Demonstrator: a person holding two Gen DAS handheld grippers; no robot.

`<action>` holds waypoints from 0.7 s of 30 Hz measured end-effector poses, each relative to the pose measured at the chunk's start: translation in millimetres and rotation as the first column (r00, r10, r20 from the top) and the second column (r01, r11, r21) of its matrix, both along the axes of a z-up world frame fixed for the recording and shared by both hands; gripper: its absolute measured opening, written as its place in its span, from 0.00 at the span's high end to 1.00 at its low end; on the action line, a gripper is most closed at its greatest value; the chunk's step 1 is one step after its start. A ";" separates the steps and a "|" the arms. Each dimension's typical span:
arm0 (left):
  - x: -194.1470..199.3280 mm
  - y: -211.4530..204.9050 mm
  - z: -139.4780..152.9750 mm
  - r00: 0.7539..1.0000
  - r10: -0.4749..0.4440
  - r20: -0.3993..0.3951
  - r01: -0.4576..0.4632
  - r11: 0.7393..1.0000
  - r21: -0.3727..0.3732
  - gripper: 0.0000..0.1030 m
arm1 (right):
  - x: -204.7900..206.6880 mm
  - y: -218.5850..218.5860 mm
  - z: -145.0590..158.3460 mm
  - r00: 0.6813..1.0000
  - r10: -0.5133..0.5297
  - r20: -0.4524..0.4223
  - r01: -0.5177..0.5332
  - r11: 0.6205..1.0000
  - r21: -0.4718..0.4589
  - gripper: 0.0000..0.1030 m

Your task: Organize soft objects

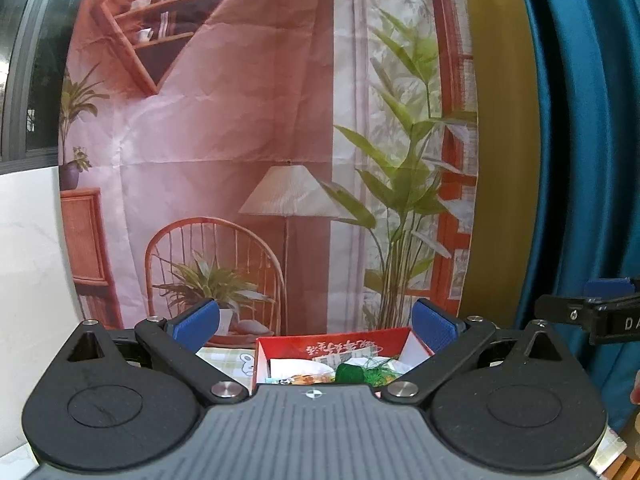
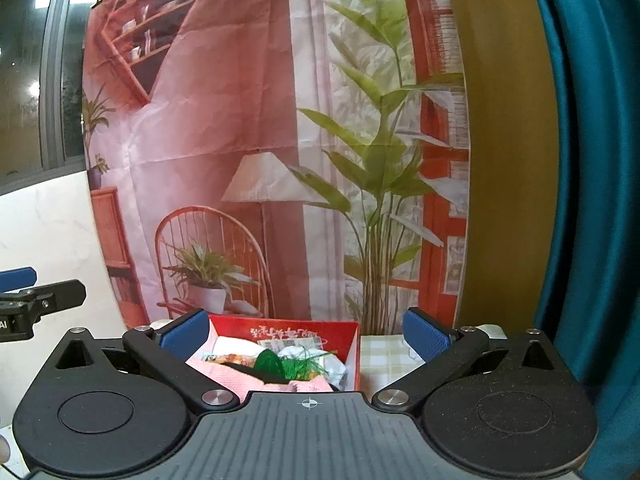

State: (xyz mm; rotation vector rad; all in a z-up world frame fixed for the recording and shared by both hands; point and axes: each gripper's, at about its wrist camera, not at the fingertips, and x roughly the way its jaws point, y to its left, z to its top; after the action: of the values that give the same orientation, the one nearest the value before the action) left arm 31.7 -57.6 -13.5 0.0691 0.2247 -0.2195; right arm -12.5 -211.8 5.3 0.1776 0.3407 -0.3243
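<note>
A red cardboard box (image 1: 340,346) with white printed characters on its inner wall stands on the table, low in both views (image 2: 288,330). It holds several soft items: a green fuzzy piece (image 1: 352,372) (image 2: 272,362), white cloth (image 1: 296,366), pink fabric (image 2: 240,378) at the near side, and a printed packet (image 1: 300,380). My left gripper (image 1: 316,326) is open above the box's near side, nothing between its blue pads. My right gripper (image 2: 306,332) is also open and bare, with the box between and beyond its fingers. The right gripper's finger (image 1: 580,312) shows at the left view's right edge.
A checked tablecloth (image 2: 384,354) covers the table around the box. Behind it hangs a printed backdrop (image 1: 260,140) of a room with chair, lamp and plants. A blue curtain (image 1: 580,140) hangs at the right, and a white wall (image 1: 32,260) with a window lies to the left.
</note>
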 end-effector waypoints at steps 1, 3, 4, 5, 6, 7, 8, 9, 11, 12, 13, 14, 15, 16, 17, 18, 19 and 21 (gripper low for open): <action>-1.2 0.2 1.1 1.000 0.001 0.005 -0.001 1.000 -0.007 0.00 | -1.4 1.0 0.4 1.000 0.002 0.000 -0.002 1.000 -0.001 0.00; -1.8 0.8 0.9 1.000 0.005 0.004 -0.005 1.000 -0.018 0.00 | -3.5 2.3 0.2 1.000 0.000 -0.001 0.000 1.000 -0.005 0.00; -2.3 0.8 0.8 1.000 0.010 0.001 -0.010 1.000 -0.022 0.00 | -4.6 3.0 0.4 1.000 -0.003 -0.002 0.003 1.000 -0.006 0.00; -1.4 0.5 0.2 1.000 0.012 0.000 -0.012 1.000 -0.023 0.00 | -6.0 3.5 0.1 1.000 -0.004 -0.003 0.004 1.000 -0.006 0.00; -1.5 0.5 0.0 1.000 0.013 0.000 -0.013 1.000 -0.023 0.00 | -7.0 4.0 0.0 1.000 -0.003 -0.004 0.003 1.000 -0.007 0.00; -1.9 0.1 -0.4 1.000 0.016 -0.001 -0.016 1.000 -0.019 0.00 | -7.0 4.1 0.0 1.000 -0.004 -0.005 0.004 1.000 -0.008 0.00; -2.5 -0.4 -0.7 1.000 0.019 0.000 -0.019 1.000 -0.016 0.00 | -7.5 4.5 -0.6 1.000 -0.004 -0.008 0.004 1.000 -0.009 0.00; -3.0 -0.1 -0.9 1.000 0.019 0.001 -0.019 1.000 -0.014 0.00 | -8.8 4.9 -1.0 1.000 -0.004 -0.009 0.004 1.000 -0.012 0.00; -4.2 -1.4 -1.9 1.000 0.018 0.004 -0.018 1.000 -0.011 0.00 | -9.0 4.4 -1.5 1.000 -0.002 -0.005 0.002 1.000 -0.011 0.00; -4.3 -2.2 -2.9 1.000 0.021 0.003 -0.021 1.000 -0.010 0.00 | -9.3 4.3 -2.0 1.000 -0.001 -0.006 0.001 1.000 -0.009 0.00; -5.0 -2.9 -3.9 1.000 0.024 0.001 -0.024 1.000 -0.009 0.00 | -9.3 4.3 -2.7 1.000 0.000 -0.007 0.000 1.000 -0.006 0.00; -4.7 -3.2 -4.6 1.000 0.026 -0.002 -0.026 1.000 -0.007 0.00 | -9.1 3.7 -3.7 1.000 0.002 -0.007 -0.002 1.000 -0.003 0.00; -4.5 -3.8 -5.5 1.000 0.028 -0.004 -0.028 1.000 -0.003 0.00 | -9.3 3.3 -5.0 1.000 0.004 -0.007 -0.004 1.000 0.003 0.00; -4.8 -4.0 -6.4 1.000 0.031 -0.005 -0.031 1.000 -0.001 0.00 | -8.5 2.2 -6.6 1.000 0.007 -0.010 -0.007 1.000 0.012 0.00; -5.2 -3.9 -7.2 0.999 0.034 -0.004 -0.034 0.999 -0.001 0.00 | -7.4 0.5 -8.0 1.000 0.010 -0.012 -0.010 1.000 0.019 0.00; -5.4 -3.7 -7.9 0.999 0.036 -0.005 -0.036 0.999 -0.003 0.00 | -7.7 0.2 -9.8 1.000 0.012 -0.012 -0.011 1.000 0.024 0.00; -5.3 -3.2 -8.4 0.999 0.036 -0.007 -0.036 0.999 -0.008 0.00 | -6.5 -1.0 -10.8 1.000 0.013 -0.012 -0.012 1.000 0.026 0.00; -4.1 -1.9 -8.2 0.999 0.032 -0.011 -0.033 0.999 -0.016 0.00 | -6.5 -1.9 -13.5 1.000 0.012 -0.012 -0.012 1.000 0.027 0.00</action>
State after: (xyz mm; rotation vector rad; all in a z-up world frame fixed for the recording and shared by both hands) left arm 27.6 -59.4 -21.7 0.0484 0.2344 -0.1893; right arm -19.0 -213.7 -8.2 0.2003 0.3586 -0.3094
